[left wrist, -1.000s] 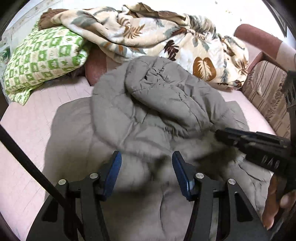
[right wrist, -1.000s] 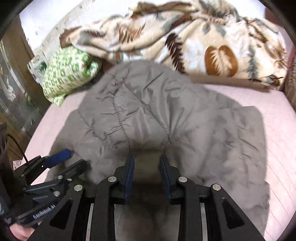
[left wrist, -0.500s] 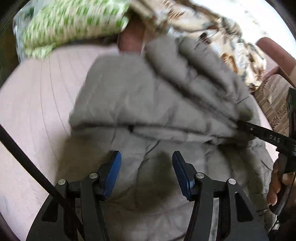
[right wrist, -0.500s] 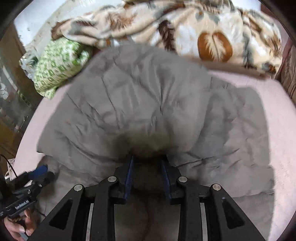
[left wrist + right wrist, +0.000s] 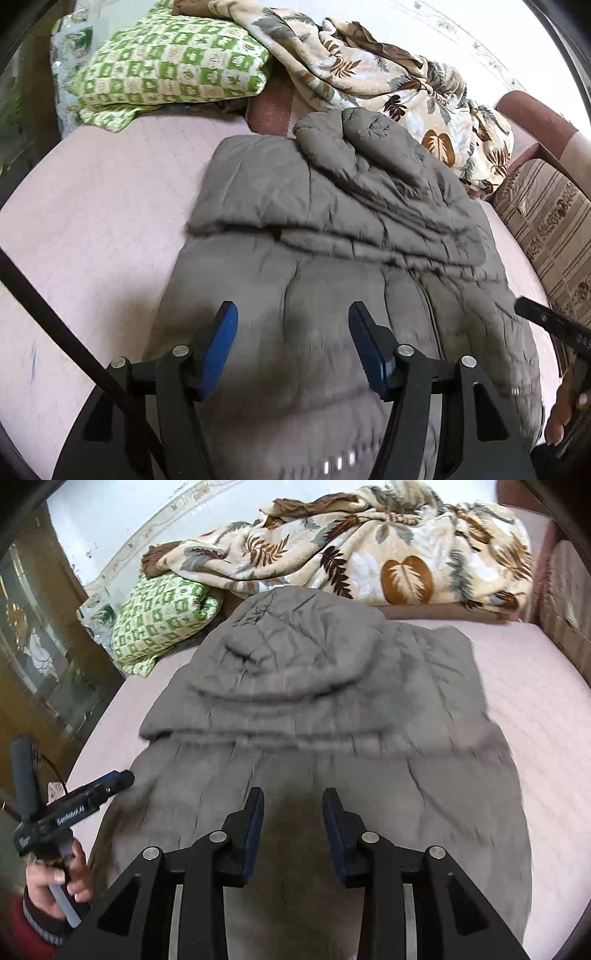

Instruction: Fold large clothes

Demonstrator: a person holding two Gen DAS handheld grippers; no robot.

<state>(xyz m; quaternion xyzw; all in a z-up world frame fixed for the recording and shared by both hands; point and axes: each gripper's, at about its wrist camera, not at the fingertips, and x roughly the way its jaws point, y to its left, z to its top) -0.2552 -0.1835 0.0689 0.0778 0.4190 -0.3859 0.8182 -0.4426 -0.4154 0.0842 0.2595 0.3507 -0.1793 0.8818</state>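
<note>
**A:** Pink quilted bed (image 5: 110,206) fills the floor of the shot, a pale wall behind it, and a striped brown cushion (image 5: 546,229) off to the right edge in the left wrist view.

**B:** And the main event, the grey padded jacket (image 5: 314,709), lies spread across the middle of that bed. Its top part with the hood is folded down over the body, making a thick ridge across the width.

**A:** Up at the head of the bed there's a green checked pillow (image 5: 170,70) on the left and a cream blanket with brown leaves (image 5: 369,554) heaped along the back. The hood end of the jacket sits just beside that blanket, maybe touching it.

**B:** Now the left tongs (image 5: 293,339): blue pads apart and widening, hovering over the lower part of the jacket. No fabric is pinched between them.

**A:** Same story for the right tongs (image 5: 293,819). A narrower gap, but the jaws are parting and only the jacket's surface shows below them, nothing clamped.

**B:** From the right wrist view you catch the person's left hand (image 5: 59,882) at the lower left, wrapped round the other tool's handle, red sleeve under it, off the jacket's left edge.

**A:** And the near frames are a bit smeared with blur.
</note>
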